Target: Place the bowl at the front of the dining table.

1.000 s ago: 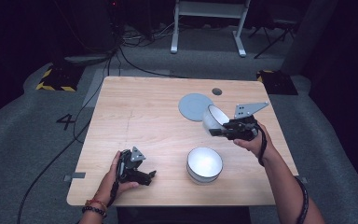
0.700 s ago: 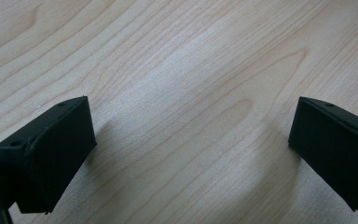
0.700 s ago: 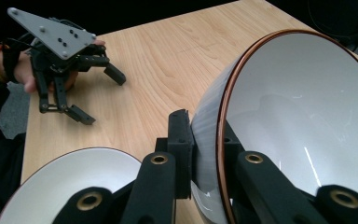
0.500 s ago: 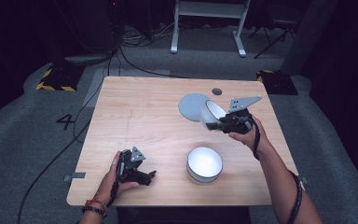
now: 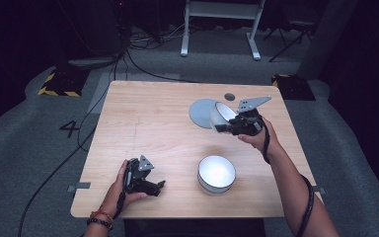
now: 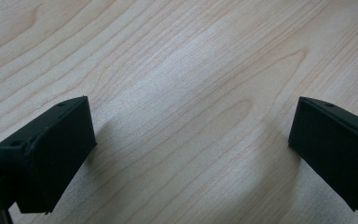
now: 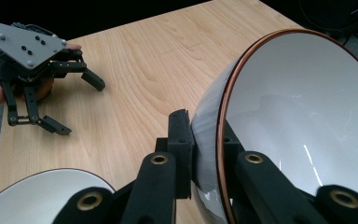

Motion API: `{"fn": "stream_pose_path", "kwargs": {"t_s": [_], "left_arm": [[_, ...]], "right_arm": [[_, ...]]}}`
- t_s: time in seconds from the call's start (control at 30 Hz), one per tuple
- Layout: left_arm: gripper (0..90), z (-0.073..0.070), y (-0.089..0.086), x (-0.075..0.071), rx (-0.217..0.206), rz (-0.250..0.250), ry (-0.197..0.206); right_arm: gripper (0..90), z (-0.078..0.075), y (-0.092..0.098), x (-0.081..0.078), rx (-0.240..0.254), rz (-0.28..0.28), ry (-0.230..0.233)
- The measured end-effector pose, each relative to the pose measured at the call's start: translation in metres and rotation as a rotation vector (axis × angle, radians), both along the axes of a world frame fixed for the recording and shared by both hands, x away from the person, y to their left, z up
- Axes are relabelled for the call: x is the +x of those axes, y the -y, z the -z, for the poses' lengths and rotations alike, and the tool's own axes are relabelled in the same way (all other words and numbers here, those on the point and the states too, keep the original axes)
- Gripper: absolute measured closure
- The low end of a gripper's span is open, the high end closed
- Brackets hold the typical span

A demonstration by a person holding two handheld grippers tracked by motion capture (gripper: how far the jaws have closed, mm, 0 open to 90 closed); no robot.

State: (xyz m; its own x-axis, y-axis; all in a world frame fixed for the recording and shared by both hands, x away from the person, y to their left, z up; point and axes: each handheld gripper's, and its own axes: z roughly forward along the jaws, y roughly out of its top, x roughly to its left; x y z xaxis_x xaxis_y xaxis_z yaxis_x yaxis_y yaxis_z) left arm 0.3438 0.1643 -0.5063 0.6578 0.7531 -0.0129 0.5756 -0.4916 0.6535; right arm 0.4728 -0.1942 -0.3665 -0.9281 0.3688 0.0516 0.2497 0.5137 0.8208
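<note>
Right gripper [image 5: 227, 127] jaws clamp the tilted bowl [image 7: 307, 116] by its rim, left gripper [image 5: 154, 186] jaws gaping empty; best kept pinched firmly while carried.

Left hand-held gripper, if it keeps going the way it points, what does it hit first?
Probably nothing soon: the left hand-held gripper lies open, aimed rightward along the bare table; the white bowl sits near that line, though depth is unclear.
</note>
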Motion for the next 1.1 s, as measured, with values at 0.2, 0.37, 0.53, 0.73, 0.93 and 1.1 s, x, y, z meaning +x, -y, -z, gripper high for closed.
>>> {"fn": "stream_pose_path", "kwargs": {"t_s": [0.2,0.37,0.53,0.73,0.93,1.1], "left_arm": [[0.6,0.000,0.000,0.000,0.001,0.001,0.002],[0.6,0.000,0.000,0.000,0.001,-0.001,0.001],[0.6,0.000,0.000,0.000,0.000,-0.002,0.002],[0.5,0.000,0.000,0.000,-0.008,0.002,-0.008],[0.6,0.000,0.000,0.000,-0.008,0.002,-0.008],[0.6,0.000,0.000,0.000,-0.008,0.002,-0.009]], "right_arm": [[82.2,0.003,-0.003,0.008,-0.011,0.010,-0.007],[82.3,0.006,-0.005,0.016,-0.019,0.028,-0.016],[82.3,0.010,-0.009,0.024,-0.028,0.041,-0.028],[82.3,0.012,-0.010,0.036,-0.013,0.052,-0.043],[82.3,0.016,-0.015,0.046,-0.045,0.066,-0.047],[82.3,0.021,-0.016,0.054,-0.053,0.088,-0.055]]}}
